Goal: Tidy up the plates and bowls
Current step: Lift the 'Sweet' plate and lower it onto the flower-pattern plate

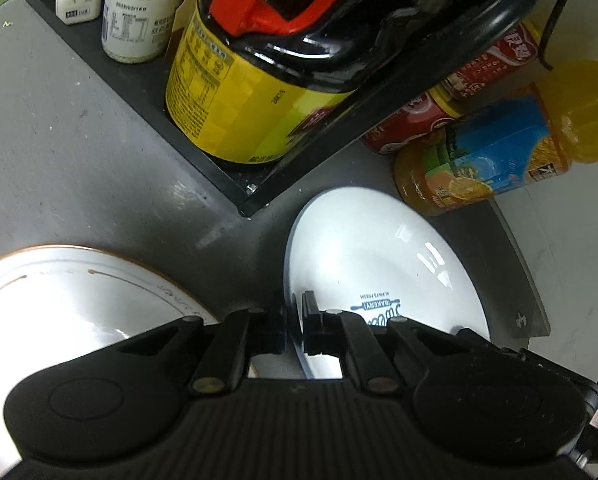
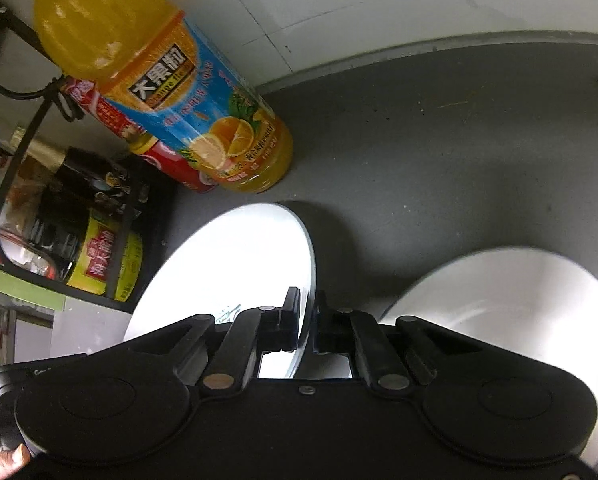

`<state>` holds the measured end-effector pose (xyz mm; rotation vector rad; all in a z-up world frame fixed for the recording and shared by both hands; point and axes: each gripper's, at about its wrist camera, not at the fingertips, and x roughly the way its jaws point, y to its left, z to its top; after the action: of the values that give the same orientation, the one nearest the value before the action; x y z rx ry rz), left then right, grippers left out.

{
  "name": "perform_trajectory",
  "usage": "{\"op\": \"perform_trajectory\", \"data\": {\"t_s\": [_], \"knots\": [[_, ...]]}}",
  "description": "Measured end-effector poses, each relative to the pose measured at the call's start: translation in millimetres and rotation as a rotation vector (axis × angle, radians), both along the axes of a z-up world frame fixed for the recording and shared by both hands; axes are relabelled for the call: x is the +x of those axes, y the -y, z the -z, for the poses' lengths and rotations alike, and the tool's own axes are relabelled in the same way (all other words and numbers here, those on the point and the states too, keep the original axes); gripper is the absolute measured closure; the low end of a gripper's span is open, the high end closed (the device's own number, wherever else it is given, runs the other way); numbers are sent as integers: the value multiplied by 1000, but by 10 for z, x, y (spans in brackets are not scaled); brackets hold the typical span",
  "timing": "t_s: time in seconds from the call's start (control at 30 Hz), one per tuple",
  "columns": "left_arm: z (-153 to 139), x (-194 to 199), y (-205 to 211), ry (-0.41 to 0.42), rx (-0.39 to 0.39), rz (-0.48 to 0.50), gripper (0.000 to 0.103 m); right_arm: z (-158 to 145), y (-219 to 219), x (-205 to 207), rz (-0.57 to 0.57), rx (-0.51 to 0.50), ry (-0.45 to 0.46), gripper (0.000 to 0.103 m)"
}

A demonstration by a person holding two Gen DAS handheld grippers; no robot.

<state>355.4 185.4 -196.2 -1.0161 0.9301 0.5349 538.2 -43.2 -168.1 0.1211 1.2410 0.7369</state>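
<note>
A white plate with a blue bakery logo is tilted over the grey counter. My left gripper is shut on its left rim. In the right wrist view my right gripper is shut on the right rim of a white plate with a trace of blue print; it looks like the same plate. A brown-rimmed white plate lies to the left of my left gripper. Another white dish lies on the counter to the right of my right gripper.
A black rack holds a yellow-labelled soy sauce bottle and a milk bottle. An orange juice bottle and red cans stand by the white wall. Fingers show at the lower left.
</note>
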Motion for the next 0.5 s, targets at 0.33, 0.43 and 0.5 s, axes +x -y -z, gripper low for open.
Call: {"op": "perform_trajectory", "data": {"t_s": [0.33,0.43,0.5], "knots": [[-257,-190,40,10,30,60,98,-159,155,-337,40,37,26,97],[-334,-286,28,14,44,74,98,-233,168,-432,67,50,17,96],[-382,-372,1,16,38,85,98,-295,152,-518,77,57,31,96]]}}
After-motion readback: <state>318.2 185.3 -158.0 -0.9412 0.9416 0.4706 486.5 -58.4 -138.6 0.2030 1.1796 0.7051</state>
